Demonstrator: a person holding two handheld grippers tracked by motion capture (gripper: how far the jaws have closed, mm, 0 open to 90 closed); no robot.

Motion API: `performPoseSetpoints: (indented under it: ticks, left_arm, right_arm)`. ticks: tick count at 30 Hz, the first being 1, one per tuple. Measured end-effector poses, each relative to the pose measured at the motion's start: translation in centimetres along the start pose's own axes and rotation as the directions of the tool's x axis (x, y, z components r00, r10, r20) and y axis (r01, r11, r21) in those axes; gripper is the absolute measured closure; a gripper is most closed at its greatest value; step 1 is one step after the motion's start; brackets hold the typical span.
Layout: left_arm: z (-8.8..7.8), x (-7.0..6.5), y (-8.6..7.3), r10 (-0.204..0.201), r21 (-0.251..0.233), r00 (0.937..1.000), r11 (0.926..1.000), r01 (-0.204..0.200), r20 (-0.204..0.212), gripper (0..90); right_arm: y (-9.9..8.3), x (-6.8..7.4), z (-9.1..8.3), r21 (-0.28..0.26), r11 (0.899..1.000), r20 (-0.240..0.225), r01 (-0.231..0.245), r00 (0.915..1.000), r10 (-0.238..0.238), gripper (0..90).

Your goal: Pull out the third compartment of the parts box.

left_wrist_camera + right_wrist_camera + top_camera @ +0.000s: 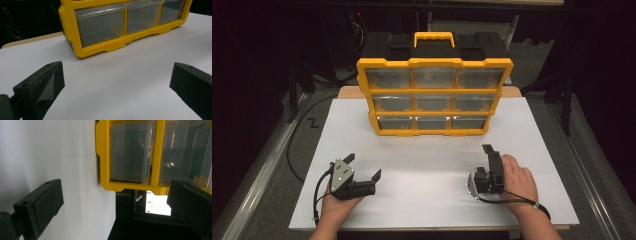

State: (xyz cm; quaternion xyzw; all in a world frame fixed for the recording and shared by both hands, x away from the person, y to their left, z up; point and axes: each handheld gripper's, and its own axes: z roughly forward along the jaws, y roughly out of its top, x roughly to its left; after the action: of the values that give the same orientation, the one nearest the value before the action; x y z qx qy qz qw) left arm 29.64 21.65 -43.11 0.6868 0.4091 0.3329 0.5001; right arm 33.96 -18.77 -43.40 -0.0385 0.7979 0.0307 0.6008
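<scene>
Both the left gripper (363, 166) and right gripper (488, 160) gape wide, empty, low in frame; a careless reach could topple the upright yellow plastic drawer organiser (434, 95) at upper centre.

Yellow organizer (434, 96) with nine clear drawers, all closed, stands upright at the white table's (432, 200) far edge, handle on top.

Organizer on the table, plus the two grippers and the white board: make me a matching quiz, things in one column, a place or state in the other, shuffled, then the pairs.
Things:
1. organizer
2. left gripper
3. right gripper
4. white board

Descriptions:
A. jaws open, turned on its side
B. yellow frame, clear drawers shut
C. lies under everything
D. jaws open, lying flat

Pairs: 1-B, 2-D, 3-A, 4-C
</scene>
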Motion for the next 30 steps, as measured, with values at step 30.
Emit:
performPoseSetpoints:
  ticks: [30]
  left_arm:
    - [0.2, -0.3, 0.2, 0.018, -0.014, 0.9996, 0.9997, -0.018, 0.020, 0.6]
  right_arm:
    - [2.8, -4.7, 2.2, 0.009, 0.999, 0.214, -0.046, 0.9759, 0.043, 33.8]
